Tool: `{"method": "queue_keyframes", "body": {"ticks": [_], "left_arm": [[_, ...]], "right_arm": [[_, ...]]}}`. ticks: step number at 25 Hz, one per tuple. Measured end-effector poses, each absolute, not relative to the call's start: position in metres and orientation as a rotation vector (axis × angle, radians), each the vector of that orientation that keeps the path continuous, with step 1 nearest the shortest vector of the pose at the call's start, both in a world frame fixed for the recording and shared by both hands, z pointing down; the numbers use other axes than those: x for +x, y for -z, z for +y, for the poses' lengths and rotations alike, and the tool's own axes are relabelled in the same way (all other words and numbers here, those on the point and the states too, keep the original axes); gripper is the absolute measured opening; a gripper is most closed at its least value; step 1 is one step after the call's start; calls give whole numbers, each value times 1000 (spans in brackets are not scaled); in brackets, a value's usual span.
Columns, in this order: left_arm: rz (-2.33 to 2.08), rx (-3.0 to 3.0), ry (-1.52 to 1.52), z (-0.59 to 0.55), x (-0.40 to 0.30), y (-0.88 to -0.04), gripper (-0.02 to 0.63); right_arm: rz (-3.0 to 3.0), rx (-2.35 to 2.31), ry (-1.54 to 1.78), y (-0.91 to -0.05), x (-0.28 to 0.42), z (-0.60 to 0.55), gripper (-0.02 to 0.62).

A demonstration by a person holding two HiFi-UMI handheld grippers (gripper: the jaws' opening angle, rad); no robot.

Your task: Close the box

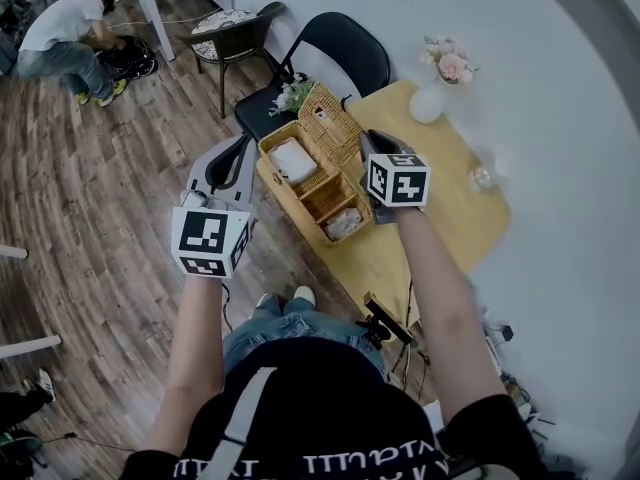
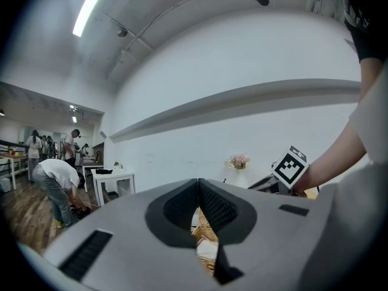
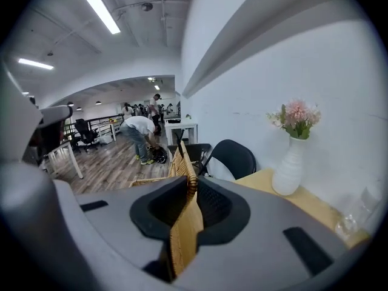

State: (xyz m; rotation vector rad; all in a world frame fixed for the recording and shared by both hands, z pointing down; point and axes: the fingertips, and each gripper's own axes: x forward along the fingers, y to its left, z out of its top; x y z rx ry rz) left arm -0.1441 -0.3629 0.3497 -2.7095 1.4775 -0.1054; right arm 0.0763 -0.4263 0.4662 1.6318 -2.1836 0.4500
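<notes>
The person wears a black short-sleeved top (image 1: 330,423) with white lettering, a pale grey strap (image 1: 243,408) running across its front, blue jeans (image 1: 290,320) and white shoes (image 1: 290,295). The left gripper (image 1: 243,148) and the right gripper (image 1: 370,138) have smooth light-grey shells with dark rectangular slots. Their black ribbed pads (image 2: 180,206) sit in a black surround. The left cube (image 1: 210,238) and the right cube (image 1: 398,181) are white, printed with black square markers.

Open-plan workroom, ceiling strip lights (image 3: 102,9), plank floor (image 1: 90,198), white desks (image 2: 113,176), people (image 3: 139,128) behind
</notes>
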Motion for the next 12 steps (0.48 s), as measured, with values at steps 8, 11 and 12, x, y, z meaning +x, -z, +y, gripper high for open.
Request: {"method": "queue_keyframes", "body": {"ticks": [8,11,12], "left_arm": [[1491,-2699,89,-356,-151,-347,13],[1491,-2696,89,-352,-153,-346,12],[1490,-2695,90,-351,-154,-345,12]], "right_arm": [[-2233,1513,-344,-458,45,-408,60],[-2255,1454,-313,-456,31,-399,59],[-2259,1428,-290,-456,26,-396,60]]}}
